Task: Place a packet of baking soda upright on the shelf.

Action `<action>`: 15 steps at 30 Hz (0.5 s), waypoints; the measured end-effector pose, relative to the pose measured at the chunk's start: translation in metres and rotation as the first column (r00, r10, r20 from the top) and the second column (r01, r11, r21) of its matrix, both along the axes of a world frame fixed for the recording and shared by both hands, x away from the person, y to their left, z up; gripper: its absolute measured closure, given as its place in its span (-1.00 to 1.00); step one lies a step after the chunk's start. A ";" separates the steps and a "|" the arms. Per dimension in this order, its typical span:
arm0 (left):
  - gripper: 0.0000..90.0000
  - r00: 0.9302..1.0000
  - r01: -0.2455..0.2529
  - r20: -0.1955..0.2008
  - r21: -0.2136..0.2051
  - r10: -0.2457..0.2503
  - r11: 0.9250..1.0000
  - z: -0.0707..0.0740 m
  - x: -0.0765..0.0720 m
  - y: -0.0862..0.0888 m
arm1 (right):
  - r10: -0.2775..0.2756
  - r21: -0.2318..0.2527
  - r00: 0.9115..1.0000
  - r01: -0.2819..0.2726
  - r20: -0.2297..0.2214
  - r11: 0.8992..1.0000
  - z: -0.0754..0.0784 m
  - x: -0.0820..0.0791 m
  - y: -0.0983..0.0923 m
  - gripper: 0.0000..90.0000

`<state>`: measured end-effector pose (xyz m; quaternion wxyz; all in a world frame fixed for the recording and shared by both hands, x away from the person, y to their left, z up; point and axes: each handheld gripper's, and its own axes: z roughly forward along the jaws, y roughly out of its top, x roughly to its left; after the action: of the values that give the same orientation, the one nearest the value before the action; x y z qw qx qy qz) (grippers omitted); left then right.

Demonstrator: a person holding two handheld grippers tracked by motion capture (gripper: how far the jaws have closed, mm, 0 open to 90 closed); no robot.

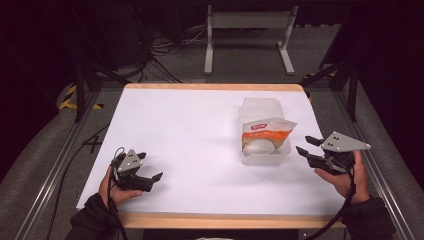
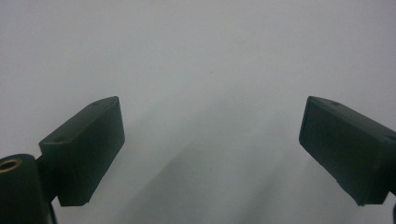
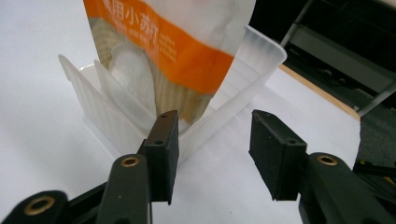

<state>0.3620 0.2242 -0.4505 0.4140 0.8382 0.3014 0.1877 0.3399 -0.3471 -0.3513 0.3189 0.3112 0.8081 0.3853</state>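
Orange-banded pouch (image 1: 265, 133) upright in translucent bin (image 1: 260, 107); right tool (image 1: 306, 146) open, left tool (image 1: 151, 177) open.

- A translucent plastic container (image 1: 260, 107) is seen on the right half of the white surface (image 1: 175, 140), open at the top, with ribbed walls.
- An orange-and-white pouch (image 1: 265, 131) is stood inside the container, leaning, its top rising above the rim; an orange band with white characters is printed across it.
- A white rounded item (image 1: 258, 147) is seen low in the container, just beside the pouch.
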 end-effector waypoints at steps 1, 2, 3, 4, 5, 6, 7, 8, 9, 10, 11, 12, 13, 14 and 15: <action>-0.83 1.000 0.000 0.000 0.000 0.000 1.000 0.000 0.000 0.000 | 0.000 0.000 1.000 0.000 0.000 1.000 0.000 0.000 0.000 0.15; -0.83 1.000 -0.001 0.000 0.001 0.001 1.000 0.000 0.000 0.000 | -0.001 -0.002 1.000 0.001 -0.006 1.000 -0.004 0.000 -0.002 0.13; -0.83 1.000 -0.001 0.000 0.002 0.001 1.000 0.000 0.000 0.000 | -0.001 -0.002 1.000 0.001 -0.006 1.000 -0.004 0.000 -0.002 0.13; -0.83 1.000 0.000 -0.001 0.003 0.000 1.000 0.000 0.000 0.000 | -0.007 -0.008 1.000 0.007 -0.008 1.000 -0.006 0.000 -0.003 0.11; -0.83 1.000 0.000 0.000 0.003 0.000 1.000 0.000 0.000 0.000 | -0.013 -0.015 1.000 0.012 -0.010 1.000 -0.009 0.000 -0.003 0.10; -0.83 1.000 -0.001 0.001 0.002 0.001 1.000 0.000 0.000 0.000 | -0.015 -0.018 1.000 0.015 -0.015 1.000 -0.011 0.000 -0.004 0.08; -0.83 1.000 0.001 0.000 0.004 -0.001 1.000 0.000 0.000 0.000 | -0.017 -0.021 1.000 0.016 -0.022 1.000 -0.014 0.000 -0.005 0.07; -0.83 1.000 -0.002 0.001 0.004 0.002 1.000 0.000 0.000 0.001 | -0.026 -0.028 0.999 0.025 -0.029 0.999 -0.019 0.000 -0.006 0.04; -0.83 1.000 -0.002 0.001 0.004 0.002 1.000 0.000 0.000 0.001 | -0.026 -0.028 0.999 0.025 -0.029 0.999 -0.019 0.000 -0.006 0.04; -0.83 1.000 -0.002 0.001 0.003 0.002 1.000 0.000 0.000 0.001 | -0.028 -0.031 0.999 0.027 -0.031 0.999 -0.021 0.000 -0.007 0.03; -0.83 1.000 -0.003 0.001 0.004 0.003 1.000 0.000 0.000 0.001 | -0.031 -0.034 0.999 0.029 -0.035 0.999 -0.024 0.000 -0.008 0.02; -0.83 1.000 -0.002 -0.001 0.002 0.002 1.000 0.000 0.000 0.001 | -0.032 -0.036 0.999 0.031 -0.034 0.999 -0.025 0.000 -0.009 0.01; -0.83 1.000 -0.003 -0.003 0.004 0.003 1.000 -0.001 0.001 0.002 | -0.036 -0.035 0.999 0.035 -0.035 0.999 -0.027 -0.001 -0.010 -0.03; -0.83 1.000 -0.004 -0.002 0.005 0.004 1.000 -0.001 0.001 0.002 | -0.044 -0.038 0.998 0.043 -0.034 0.998 -0.030 -0.001 -0.011 -0.10; -0.83 1.000 -0.004 -0.001 0.007 0.004 1.000 -0.001 0.001 0.002 | -0.047 -0.037 0.998 0.046 -0.031 0.998 -0.031 -0.001 -0.011 -0.12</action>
<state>0.3626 0.2262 -0.4512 0.4107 0.8391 0.3026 0.1892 0.3384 -0.3582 -0.3821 0.3205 0.3302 0.8125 0.3580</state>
